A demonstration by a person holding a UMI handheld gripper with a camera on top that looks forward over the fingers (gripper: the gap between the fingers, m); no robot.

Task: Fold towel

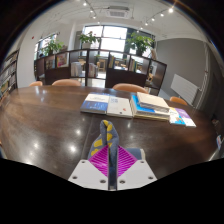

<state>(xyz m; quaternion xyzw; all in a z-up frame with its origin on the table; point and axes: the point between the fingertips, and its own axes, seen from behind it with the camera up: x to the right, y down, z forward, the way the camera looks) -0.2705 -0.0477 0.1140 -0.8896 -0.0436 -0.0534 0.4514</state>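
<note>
Grips the towel (pixel 108 135) between the two pink pads (pixel 98 158) of the gripper (pixel 110 165), both closed tightly on it with no gap visible at either side. Shows only a narrow strip of that cloth, rising toward 12 o'clock from the fingertips, lifted above the table (pixel 50 125) and not spread on it.

Looks soft and thin: grey-blue along the pinched part, yellowish at the upper tip, bunched into a ridge and not flat. Cannot tell how large the whole piece is, nor whether any fold exists already (most of the fabric stays hidden behind the fingers).

Judging from this, seems to be early or in the middle of the work: an edge or corner taken, but no neat folded rectangle lying anywhere. Probably leaves still to do the carrying of this edge over, the laying down and the flattening.

Further out, at 12 o'clock beyond the cloth, shows an open book (pixel 108 104) with pale flat pages. At 1 o'clock, a stack of magazines (pixel 152 103), glossy and coloured. Under all, dark polished wood, smooth, with light reflections. Behind, at 12 o'clock, brown rounded chairs (pixel 128 88), then a dark open shelf (pixel 95 65) and bright windows (pixel 110 38) with leafy plants (pixel 140 42).
</note>
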